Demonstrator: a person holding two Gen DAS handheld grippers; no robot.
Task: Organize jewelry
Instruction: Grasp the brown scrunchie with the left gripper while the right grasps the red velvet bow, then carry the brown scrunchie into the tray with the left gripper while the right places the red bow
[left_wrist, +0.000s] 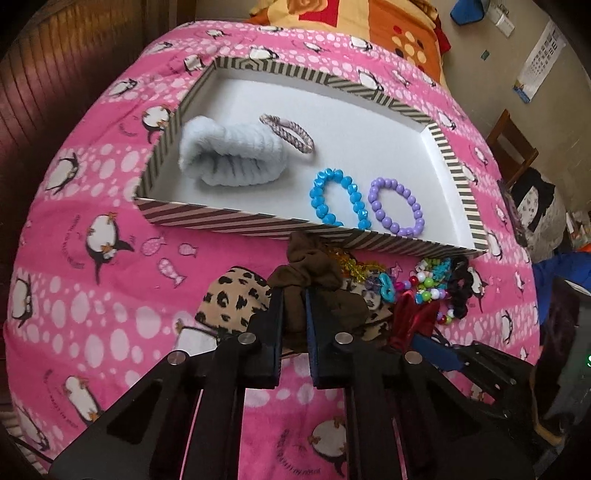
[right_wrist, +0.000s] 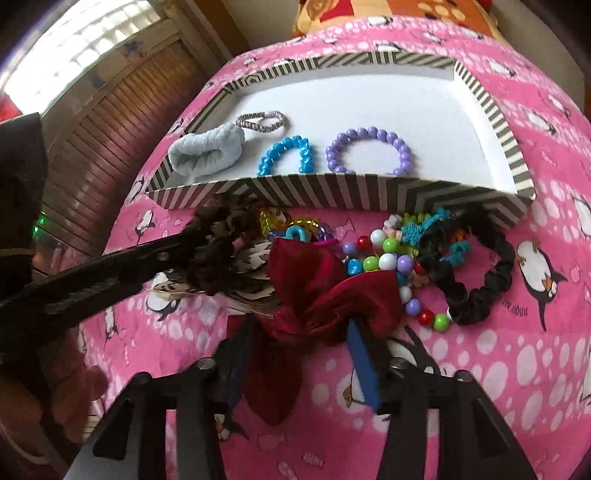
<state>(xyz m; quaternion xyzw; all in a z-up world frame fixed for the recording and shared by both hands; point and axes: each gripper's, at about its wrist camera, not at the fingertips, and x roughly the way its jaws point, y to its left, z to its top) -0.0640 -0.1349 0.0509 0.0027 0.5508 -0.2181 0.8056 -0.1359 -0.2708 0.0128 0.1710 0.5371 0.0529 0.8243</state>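
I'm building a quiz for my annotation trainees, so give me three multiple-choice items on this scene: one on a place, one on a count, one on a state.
1. Where does the purple bead bracelet lie?
A. Inside the striped box
B. On the blanket beside the black scrunchie
C. In the right gripper

2. How many items lie in the box?
A. Two
B. Four
C. Six

3. What is the left gripper doing?
A. Hanging open over the box
B. Shut on the brown scrunchie
C. Shut on the blue bracelet

Answers:
1 A: it rests on the white floor, right of the blue bead bracelet.
2 B: the pale blue wristband, the braided hair tie and the two bracelets.
3 B: brown fabric sits pinched between its jaws, in front of the box.
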